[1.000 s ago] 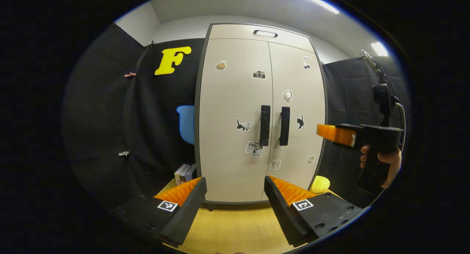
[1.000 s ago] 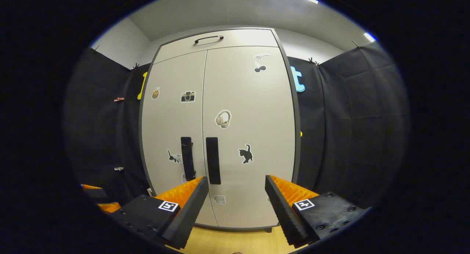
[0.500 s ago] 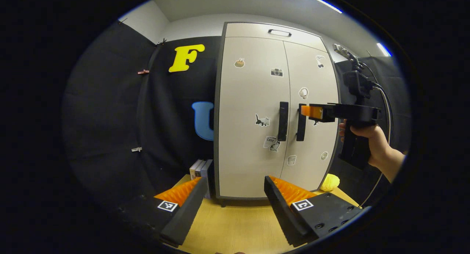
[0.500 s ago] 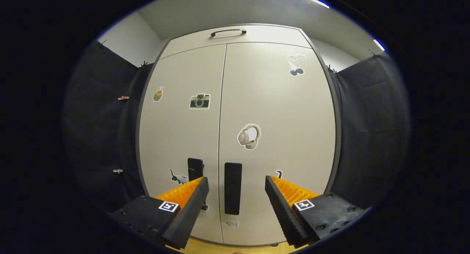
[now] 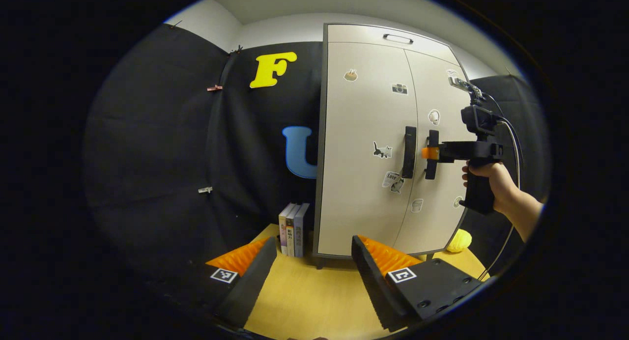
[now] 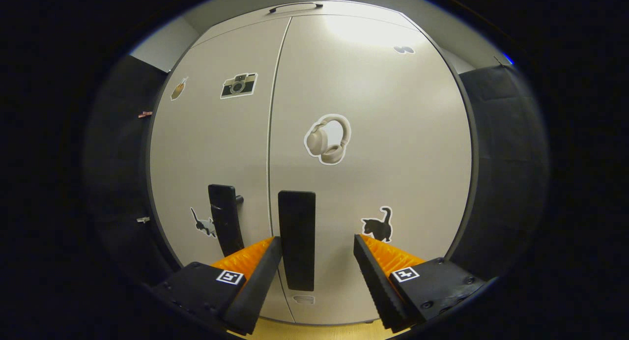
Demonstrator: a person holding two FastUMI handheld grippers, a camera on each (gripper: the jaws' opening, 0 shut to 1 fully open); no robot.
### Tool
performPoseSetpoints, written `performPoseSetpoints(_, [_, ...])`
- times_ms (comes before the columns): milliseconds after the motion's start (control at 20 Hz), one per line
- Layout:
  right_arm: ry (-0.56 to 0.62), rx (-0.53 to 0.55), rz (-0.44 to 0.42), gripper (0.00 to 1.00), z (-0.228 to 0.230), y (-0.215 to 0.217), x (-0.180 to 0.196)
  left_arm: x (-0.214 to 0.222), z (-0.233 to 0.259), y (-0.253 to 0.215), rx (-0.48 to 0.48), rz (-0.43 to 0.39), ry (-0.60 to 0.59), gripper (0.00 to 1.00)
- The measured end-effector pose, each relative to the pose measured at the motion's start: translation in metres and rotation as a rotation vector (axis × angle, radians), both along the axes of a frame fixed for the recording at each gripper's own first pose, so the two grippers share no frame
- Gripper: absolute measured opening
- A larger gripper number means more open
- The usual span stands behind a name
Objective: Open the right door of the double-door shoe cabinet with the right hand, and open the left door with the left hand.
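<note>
The shoe cabinet (image 5: 366, 148) stands at the far side of the wooden table (image 5: 314, 300), and both its doors are closed, so no part of the task is done yet, I judge. The right door (image 6: 373, 148) is very close in front of your right gripper (image 6: 317, 261), because you brought this tool first, as the task asks. Its jaws are wide apart, and the right handle (image 6: 296, 239) stands between them, nearer to the left finger, not yet pressed by either one. In the left gripper view the same tool sits at that handle (image 5: 432, 154), held by your hand (image 5: 491, 178). Your left gripper (image 5: 312, 276) waits low and well apart from the left handle (image 5: 409, 151), also with jaws wide apart and nothing between them; it looks past the left door (image 5: 366, 148) toward some books (image 5: 293, 229) beside the cabinet.
</note>
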State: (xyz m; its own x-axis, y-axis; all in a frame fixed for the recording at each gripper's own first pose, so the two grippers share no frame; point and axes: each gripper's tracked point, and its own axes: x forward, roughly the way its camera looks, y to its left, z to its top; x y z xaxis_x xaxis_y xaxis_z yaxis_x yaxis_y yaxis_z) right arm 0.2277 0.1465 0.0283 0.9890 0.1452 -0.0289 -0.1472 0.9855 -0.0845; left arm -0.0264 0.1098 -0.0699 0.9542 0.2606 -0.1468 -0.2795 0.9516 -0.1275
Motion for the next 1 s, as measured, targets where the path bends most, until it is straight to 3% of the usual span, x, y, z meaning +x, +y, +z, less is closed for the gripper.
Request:
performPoseSetpoints(150, [0.011, 0.006, 0.034, 0.77, -0.002, 0.013, -0.001, 0.002, 0.002, -0.003, -0.011, -0.010, -0.007, 0.95])
performPoseSetpoints(300, [0.017, -0.002, 0.042, 0.43, -0.005, 0.019, -0.001, 0.000, 0.003, -0.005, -0.019, -0.022, -0.019, 0.95])
performPoseSetpoints(350, [0.019, -0.010, 0.037, 0.38, -0.006, 0.020, 0.000, -0.001, 0.003, -0.003, -0.014, -0.019, -0.019, 0.95])
performPoseSetpoints(400, [0.030, -0.016, 0.032, 0.41, -0.009, 0.019, 0.001, -0.002, 0.003, -0.003, -0.011, -0.017, -0.017, 0.95])
performPoseSetpoints(550, [0.062, 0.036, 0.007, 0.37, -0.013, 0.018, 0.002, -0.007, -0.002, -0.004, -0.027, -0.018, -0.011, 0.95])
performPoseSetpoints(700, [0.061, 0.012, -0.016, 0.36, -0.014, 0.017, 0.005, -0.014, -0.006, -0.005, -0.038, -0.028, -0.001, 0.95])
performPoseSetpoints(800, [0.077, 0.023, -0.009, 0.26, -0.012, 0.018, 0.001, -0.018, -0.005, -0.005, -0.035, -0.037, -0.010, 0.95])
performPoseSetpoints(950, [0.124, 0.055, 0.036, 0.20, -0.015, 0.018, 0.001, -0.023, 0.000, -0.009, -0.054, -0.059, -0.036, 0.95])
performPoseSetpoints(1000, [0.132, 0.048, 0.053, 0.14, -0.016, 0.018, -0.001, -0.024, 0.001, -0.011, -0.062, -0.067, -0.043, 0.95])
